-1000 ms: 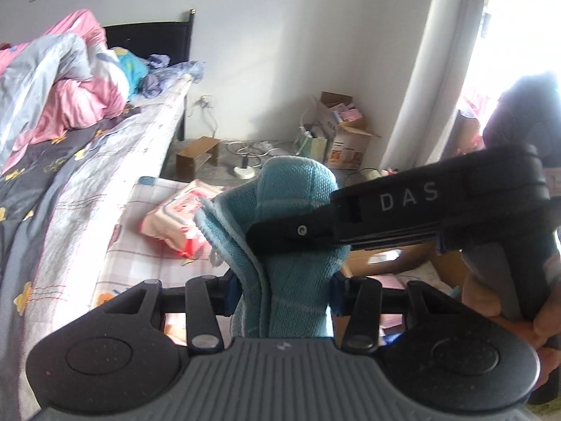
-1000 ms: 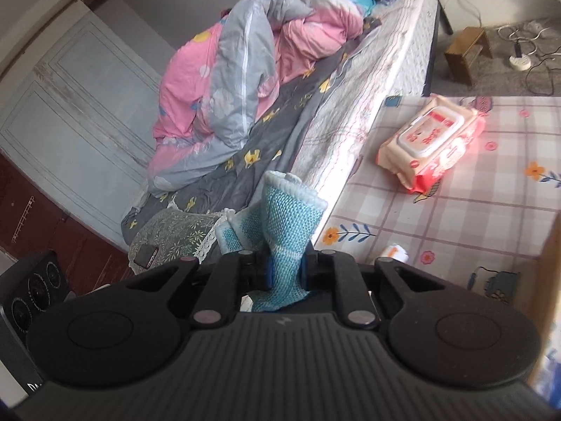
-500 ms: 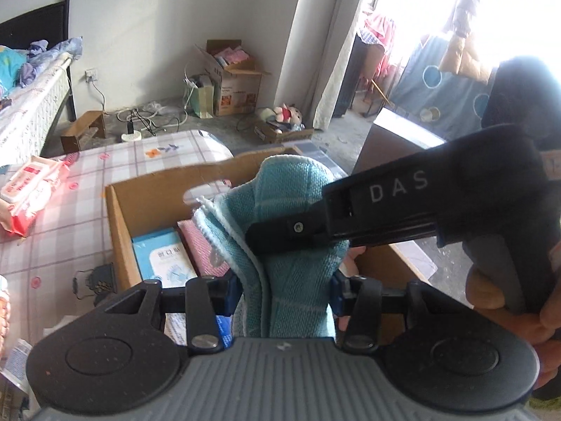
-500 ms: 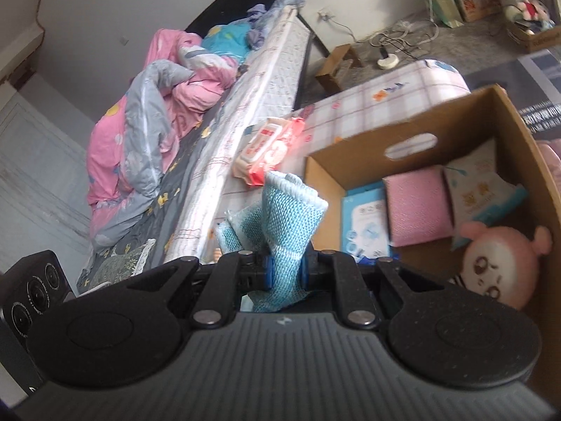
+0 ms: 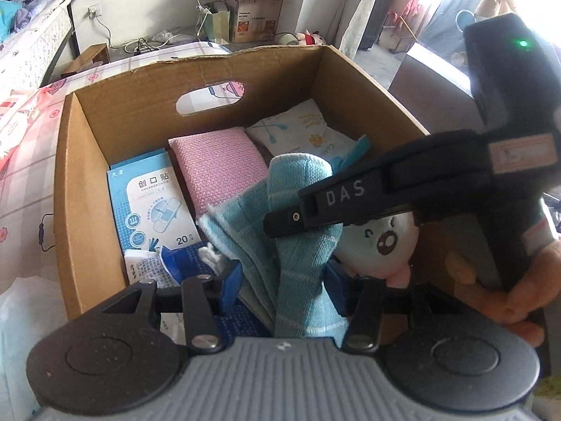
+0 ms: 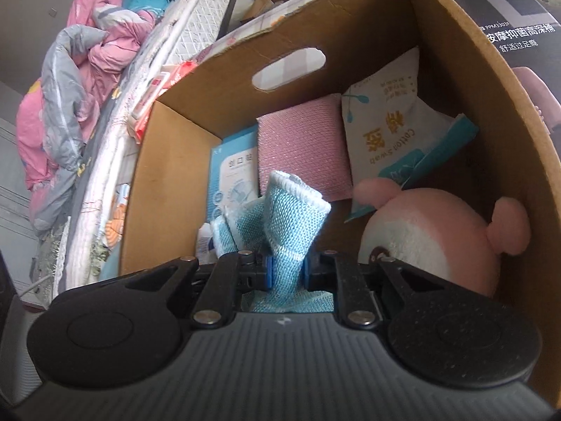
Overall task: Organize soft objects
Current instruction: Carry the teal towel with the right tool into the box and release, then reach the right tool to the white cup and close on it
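A folded teal knit cloth (image 5: 301, 245) is held by both grippers over an open cardboard box (image 5: 84, 182). My left gripper (image 5: 284, 291) is shut on its lower part. My right gripper (image 6: 286, 272) is shut on the cloth (image 6: 291, 217) too; its black body crosses the left wrist view (image 5: 385, 193). Inside the box lie a pink sponge pad (image 5: 217, 168), a blue plaster box (image 5: 154, 203), a cotton swab bag (image 6: 382, 133) and a pink-and-white plush toy (image 6: 431, 231).
The box (image 6: 168, 182) stands on a checked, flower-printed surface (image 5: 21, 189). A bed with pink and grey bedding (image 6: 63, 98) is on the left. A red wipes pack (image 6: 157, 94) lies beyond the box. More cartons (image 5: 252, 3) stand by the far wall.
Both grippers have swung with the cloth from the bed side over the cardboard box and come down toward its opening. The box contents now fill both views.
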Motion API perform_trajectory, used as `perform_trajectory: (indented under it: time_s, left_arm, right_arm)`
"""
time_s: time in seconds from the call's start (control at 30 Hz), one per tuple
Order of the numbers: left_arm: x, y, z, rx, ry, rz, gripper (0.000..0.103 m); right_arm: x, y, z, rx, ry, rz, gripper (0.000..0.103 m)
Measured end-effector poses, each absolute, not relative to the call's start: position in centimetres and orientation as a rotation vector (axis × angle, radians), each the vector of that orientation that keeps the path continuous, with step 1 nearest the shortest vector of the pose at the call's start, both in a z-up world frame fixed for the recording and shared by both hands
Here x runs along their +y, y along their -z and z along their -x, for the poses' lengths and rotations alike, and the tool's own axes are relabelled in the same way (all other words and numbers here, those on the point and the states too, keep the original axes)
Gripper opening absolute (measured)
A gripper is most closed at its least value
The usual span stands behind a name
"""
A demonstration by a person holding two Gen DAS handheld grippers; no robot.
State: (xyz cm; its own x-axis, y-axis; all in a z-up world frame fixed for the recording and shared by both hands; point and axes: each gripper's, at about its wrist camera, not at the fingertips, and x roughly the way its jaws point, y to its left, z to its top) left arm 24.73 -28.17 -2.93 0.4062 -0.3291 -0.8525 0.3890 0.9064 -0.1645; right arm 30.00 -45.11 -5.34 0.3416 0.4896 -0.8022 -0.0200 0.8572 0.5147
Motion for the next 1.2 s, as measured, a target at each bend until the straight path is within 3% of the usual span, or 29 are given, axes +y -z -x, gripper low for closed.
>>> perform_trajectory:
  time_s: [0.17, 0.37, 0.5, 0.67, 1.03, 1.2]
  left_arm:
    - [-26.6, 1.2, -24.2, 1.030, 0.434, -0.054, 0.053]
    - [-24.3, -0.7, -23.0, 0.993, 0.442, -0.029, 0.055]
    - [-22.7, -2.4, -22.0, 0.950, 0.456, -0.004, 0.057]
    - [-19.5, -4.2, -20.3, 0.899, 0.437, 0.015, 0.058]
    - [-10.8, -5.9, -16.1, 0.812, 0.322, 0.050, 0.065]
    - [-6.1, -5.8, -14.2, 0.797, 0.257, 0.081, 0.070]
  right_arm:
    - [-43.6, 5.5, -31.0, 1.149, -0.326, -0.340, 0.018]
    - [-43.8, 3.3, -30.8, 1.081, -0.302, -0.356, 0.046]
    - [-45.3, 0.2, -29.0, 0.993, -0.281, -0.391, 0.046]
    - [-45.2, -1.2, -27.1, 0.981, -0.353, -0.464, 0.033]
    - [-42.7, 7.4, -27.1, 1.257, -0.254, -0.450, 0.019]
    - [-42.0, 5.5, -26.0, 1.227, -0.264, -0.468, 0.023]
